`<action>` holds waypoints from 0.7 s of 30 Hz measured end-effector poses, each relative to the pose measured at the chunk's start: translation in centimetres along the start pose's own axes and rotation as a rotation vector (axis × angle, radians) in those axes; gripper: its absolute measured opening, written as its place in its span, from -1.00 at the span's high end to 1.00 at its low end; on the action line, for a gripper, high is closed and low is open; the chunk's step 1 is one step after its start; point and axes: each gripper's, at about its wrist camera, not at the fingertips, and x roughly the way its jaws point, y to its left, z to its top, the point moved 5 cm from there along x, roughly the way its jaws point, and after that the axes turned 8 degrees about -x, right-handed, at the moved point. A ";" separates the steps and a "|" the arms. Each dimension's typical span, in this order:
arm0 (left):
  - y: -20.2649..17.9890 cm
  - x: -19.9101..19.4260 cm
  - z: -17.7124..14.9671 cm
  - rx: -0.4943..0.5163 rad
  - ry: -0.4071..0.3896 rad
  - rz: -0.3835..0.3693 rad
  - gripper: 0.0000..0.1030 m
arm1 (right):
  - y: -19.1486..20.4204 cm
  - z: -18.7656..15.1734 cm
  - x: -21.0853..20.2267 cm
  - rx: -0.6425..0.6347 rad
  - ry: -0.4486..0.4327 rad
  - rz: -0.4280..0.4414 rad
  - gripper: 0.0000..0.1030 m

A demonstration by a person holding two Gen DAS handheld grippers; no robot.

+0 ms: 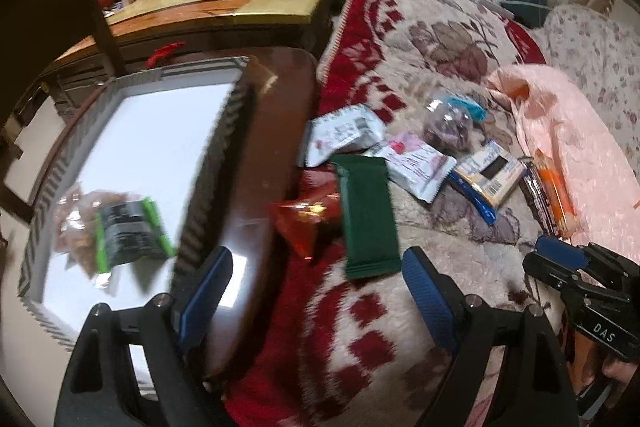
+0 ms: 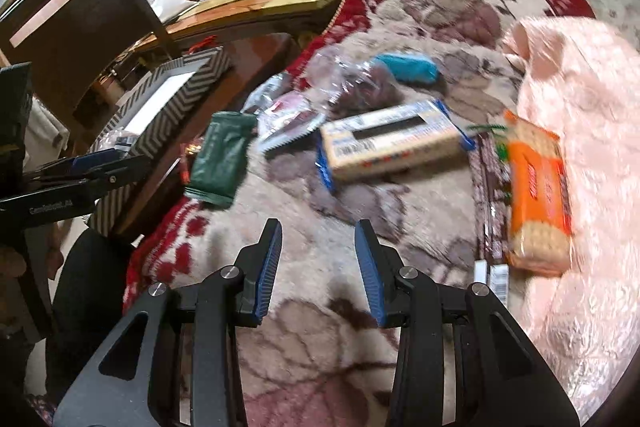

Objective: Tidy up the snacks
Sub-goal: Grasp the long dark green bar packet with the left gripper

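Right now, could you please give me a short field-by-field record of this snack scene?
surface: patterned blanket
container: zigzag-patterned box on a brown table
in container: green-and-black packet over a clear bag of snacks
loose on blanket: dark green packet, cracker box, orange biscuit pack, clear bag of dark pieces
left gripper: jaws open, holding nothing
right gripper: jaws open, holding nothing

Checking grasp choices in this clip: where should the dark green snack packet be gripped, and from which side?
Probably across the narrow width of the dark green snack packet near its closer crimped end, coming from above. It lies flat on the blanket, long axis running away from the open left gripper, with that end unobstructed.
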 end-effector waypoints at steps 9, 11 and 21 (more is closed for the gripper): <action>-3.8 3.5 0.4 0.004 0.034 0.007 -0.71 | -1.3 -0.6 -0.1 0.021 -0.006 0.006 0.27; -4.1 4.4 0.4 -0.004 0.053 0.026 -0.70 | -1.6 -0.7 -0.1 0.028 -0.008 0.008 0.27; -3.9 7.4 0.7 -0.030 0.107 0.046 -0.14 | -3.3 -1.2 -0.1 0.083 -0.012 0.017 0.27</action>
